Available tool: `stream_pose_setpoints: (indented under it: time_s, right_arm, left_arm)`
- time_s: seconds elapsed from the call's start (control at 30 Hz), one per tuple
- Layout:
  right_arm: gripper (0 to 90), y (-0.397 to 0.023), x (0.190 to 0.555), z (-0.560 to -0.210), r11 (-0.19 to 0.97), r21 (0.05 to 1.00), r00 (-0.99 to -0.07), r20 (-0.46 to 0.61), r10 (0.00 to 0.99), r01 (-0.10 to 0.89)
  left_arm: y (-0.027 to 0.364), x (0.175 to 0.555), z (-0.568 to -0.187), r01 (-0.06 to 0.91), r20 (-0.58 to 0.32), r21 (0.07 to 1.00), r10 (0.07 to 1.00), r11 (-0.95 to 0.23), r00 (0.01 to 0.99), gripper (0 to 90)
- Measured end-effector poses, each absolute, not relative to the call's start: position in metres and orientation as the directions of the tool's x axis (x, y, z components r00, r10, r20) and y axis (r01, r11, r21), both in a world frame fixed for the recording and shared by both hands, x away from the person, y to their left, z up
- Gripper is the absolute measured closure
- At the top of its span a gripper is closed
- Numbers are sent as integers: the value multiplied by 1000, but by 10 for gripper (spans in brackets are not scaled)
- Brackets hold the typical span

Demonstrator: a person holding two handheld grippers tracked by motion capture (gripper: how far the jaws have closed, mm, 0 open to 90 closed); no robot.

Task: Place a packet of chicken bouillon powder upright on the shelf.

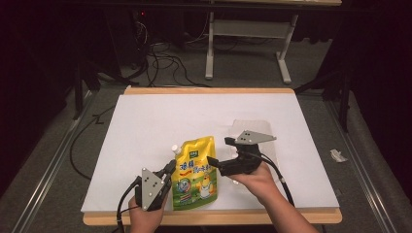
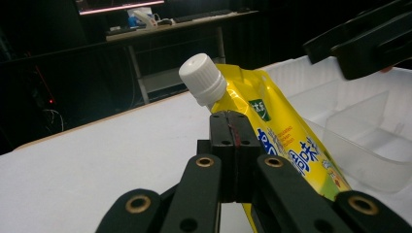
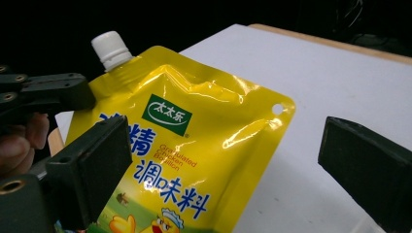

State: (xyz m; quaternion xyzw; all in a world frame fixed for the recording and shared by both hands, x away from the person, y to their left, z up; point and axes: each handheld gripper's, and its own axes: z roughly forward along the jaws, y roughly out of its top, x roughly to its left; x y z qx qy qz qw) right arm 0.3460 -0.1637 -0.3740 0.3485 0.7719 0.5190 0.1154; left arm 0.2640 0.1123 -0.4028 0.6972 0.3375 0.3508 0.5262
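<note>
Yellow pouch (image 1: 196, 174) with a white cap (image 1: 174, 148) lies flat at the near edge of the white table (image 1: 145, 126), between the two grippers. At its left edge the left gripper (image 1: 168, 168) has its jaws pressed together, nothing visible between them. On the right, the right gripper (image 1: 211, 160) hangs over the pouch, jaws spread wide and gripping nothing.

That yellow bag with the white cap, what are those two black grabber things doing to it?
A person holds a grabber in each hand over a white table. The yellow pouch sits between them. The left gripper has its jaws shut, right beside the pouch's edge, just below the white cap; whether it actually pinches the pouch is hard to tell. The right gripper has its jaws wide open, pointing at the front of the pouch, not squeezing it. A clear plastic tray waits behind.
</note>
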Motion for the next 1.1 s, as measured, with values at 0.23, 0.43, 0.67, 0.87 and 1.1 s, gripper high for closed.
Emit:
stream_pose_setpoints:
  time_s: [0.23,0.43,0.67,0.87,1.1]
  right_arm:
    - [56,-150,359,-379,238,855,-731,215,647,461]
    - [74,-142,369,-386,243,833,-736,258,626,498]
    - [130,-138,372,-388,238,813,-740,309,598,532]
    - [406,-146,365,-379,224,841,-730,259,632,492]
    - [836,-162,353,-365,194,895,-704,166,690,402]
  left_arm:
    - [112,254,-402,79,152,971,834,-227,530,900]
    - [112,250,-401,65,159,972,832,-228,532,900]
    - [114,254,-402,79,146,972,836,-219,529,900]
    - [116,263,-403,122,89,976,842,-181,532,900]
    - [117,284,-400,159,56,974,849,-162,526,900]
